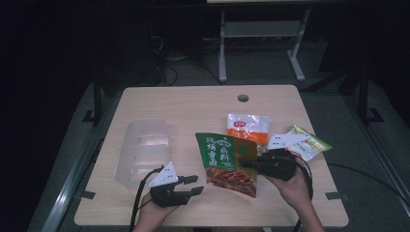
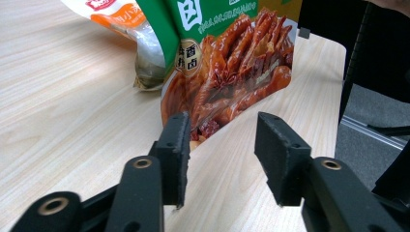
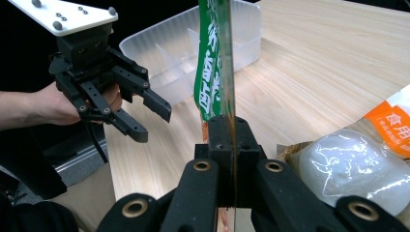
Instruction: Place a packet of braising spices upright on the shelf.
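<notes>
On the surface (image 1: 193,104) there are three food packets, namely one green spice packet (image 1: 226,163) in the middle, one orange-and-white packet (image 1: 248,126) beyond it and one pale green-and-white packet (image 1: 309,142) at the right, plus one clear plastic divided container (image 1: 145,147) at the left, and two hand-held grippers, the left hand-held gripper (image 1: 194,185) and the right hand-held gripper (image 1: 245,163), near the front edge.

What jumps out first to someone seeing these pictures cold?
The green sauce packet, held above mid-table, edge pinched by the shut right gripper. Left of it, the left gripper stands open and empty, and a clear divided tray lies on the table's left side.
</notes>
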Tool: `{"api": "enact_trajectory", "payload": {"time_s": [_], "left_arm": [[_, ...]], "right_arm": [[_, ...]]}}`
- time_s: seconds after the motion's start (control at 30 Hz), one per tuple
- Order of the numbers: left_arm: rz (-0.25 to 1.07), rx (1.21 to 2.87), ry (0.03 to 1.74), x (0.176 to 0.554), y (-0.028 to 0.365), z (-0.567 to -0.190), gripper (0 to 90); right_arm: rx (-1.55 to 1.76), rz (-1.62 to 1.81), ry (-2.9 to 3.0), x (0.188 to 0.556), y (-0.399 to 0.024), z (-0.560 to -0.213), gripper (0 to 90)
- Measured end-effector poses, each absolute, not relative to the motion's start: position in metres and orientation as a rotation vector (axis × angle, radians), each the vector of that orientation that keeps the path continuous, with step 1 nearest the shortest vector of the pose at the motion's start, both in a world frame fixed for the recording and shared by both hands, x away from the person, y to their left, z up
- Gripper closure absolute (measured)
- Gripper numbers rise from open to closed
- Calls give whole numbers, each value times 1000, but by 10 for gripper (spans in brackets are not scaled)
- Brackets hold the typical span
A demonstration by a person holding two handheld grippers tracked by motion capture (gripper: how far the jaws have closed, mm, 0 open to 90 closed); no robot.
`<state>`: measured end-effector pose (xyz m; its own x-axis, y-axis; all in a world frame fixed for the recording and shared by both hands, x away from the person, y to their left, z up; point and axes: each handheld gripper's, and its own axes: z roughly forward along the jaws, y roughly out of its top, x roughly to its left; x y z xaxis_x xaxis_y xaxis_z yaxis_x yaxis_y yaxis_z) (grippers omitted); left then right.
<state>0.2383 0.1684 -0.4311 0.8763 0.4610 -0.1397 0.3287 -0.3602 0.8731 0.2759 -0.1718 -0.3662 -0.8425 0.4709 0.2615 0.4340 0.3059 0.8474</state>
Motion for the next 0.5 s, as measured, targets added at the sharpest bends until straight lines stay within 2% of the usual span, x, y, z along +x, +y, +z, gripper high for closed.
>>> {"api": "enact_trajectory", "payload": {"time_s": [0.27, 0.5], "left_arm": [[147, 1982, 548, 235, 169, -432, 475], [142, 2005, 506, 233, 168, -433, 447]], "right_arm": [[852, 1598, 2496, 275, -167, -359, 898], [827, 1608, 2478, 282, -159, -349, 899]]}}
